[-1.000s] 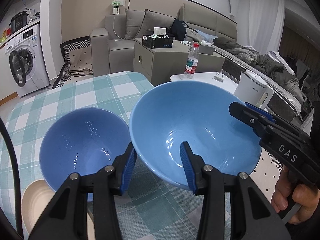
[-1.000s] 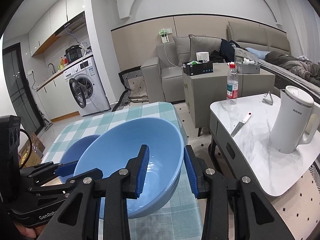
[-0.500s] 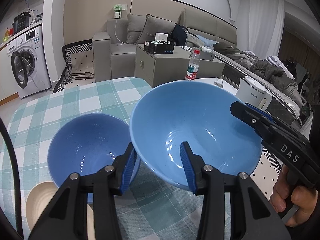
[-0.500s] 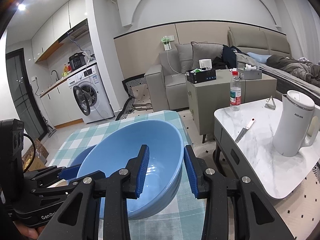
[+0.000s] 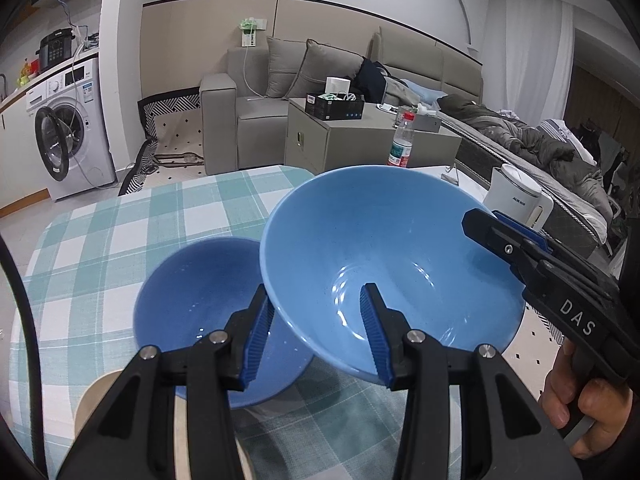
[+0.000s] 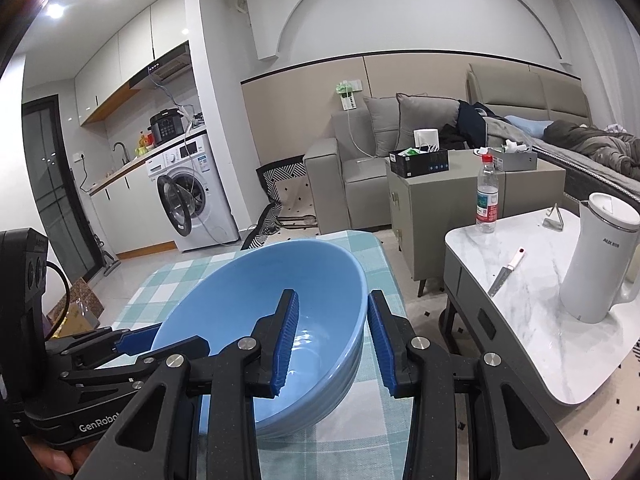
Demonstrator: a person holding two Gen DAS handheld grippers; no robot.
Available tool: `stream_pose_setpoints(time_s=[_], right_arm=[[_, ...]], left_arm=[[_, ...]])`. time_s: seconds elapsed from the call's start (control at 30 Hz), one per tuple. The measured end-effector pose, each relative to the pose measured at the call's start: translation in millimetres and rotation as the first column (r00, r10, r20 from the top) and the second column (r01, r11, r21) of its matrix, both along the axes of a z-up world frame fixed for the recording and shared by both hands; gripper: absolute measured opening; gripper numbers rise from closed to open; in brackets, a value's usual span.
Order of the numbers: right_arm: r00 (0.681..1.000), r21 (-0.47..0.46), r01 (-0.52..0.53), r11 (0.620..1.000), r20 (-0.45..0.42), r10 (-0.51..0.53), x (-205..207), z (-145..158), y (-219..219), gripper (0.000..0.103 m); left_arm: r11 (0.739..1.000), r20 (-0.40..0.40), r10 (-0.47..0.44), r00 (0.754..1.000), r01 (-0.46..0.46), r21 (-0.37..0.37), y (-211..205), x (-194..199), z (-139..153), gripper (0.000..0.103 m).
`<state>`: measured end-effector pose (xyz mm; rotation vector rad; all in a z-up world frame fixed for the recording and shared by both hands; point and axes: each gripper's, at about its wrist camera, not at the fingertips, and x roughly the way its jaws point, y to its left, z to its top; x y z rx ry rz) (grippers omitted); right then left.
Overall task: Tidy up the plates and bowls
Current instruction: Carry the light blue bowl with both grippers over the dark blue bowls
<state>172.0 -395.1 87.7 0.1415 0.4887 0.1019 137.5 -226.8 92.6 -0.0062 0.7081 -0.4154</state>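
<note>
A large light-blue bowl [image 5: 392, 256] was held above the checked tablecloth [image 5: 120, 240], gripped on opposite sides of its rim by both claws. The left gripper [image 5: 316, 328] was clenched on the near rim, one blue pad [image 5: 258, 332] outside the wall and the other inside the basin. The right gripper [image 6: 332, 336] grasped the opposite rim in the same manner, one finger in the basin and one outside. In the right wrist view the bowl [image 6: 280, 320] appeared tilted, its open side turned toward the left gripper. Its basin was glossy and held nothing visible.

Just beside the large bowl, on the side toward the washing machine [image 5: 68, 136], a smaller, darker blue bowl [image 5: 204, 300] sat on the cloth. The large bowl's rim overlapped it in the left wrist view; whether the two touched could not be told. The smaller bowl likewise looked empty. A cream plate [image 5: 96, 396] lay partly beneath the smaller bowl, largely hidden by the left gripper's fingers.

On the far side of the large bowl from the washing machine stood a marble-topped side table [image 6: 532, 308] carrying a white kettle [image 6: 600, 264], a water bottle [image 6: 486, 196] and a knife [image 6: 506, 272].
</note>
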Motion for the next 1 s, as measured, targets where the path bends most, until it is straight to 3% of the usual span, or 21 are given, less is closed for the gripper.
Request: stream_pose_setpoints(time_s=[1.0], right_arm=[[0.994, -0.019, -0.074, 0.997, 0.080, 0.076, 12, -9, 56, 0.037]], left_arm=[[0.995, 0.046, 0.102, 0.994, -0.102, -0.006, 53, 6, 7, 0.044]])
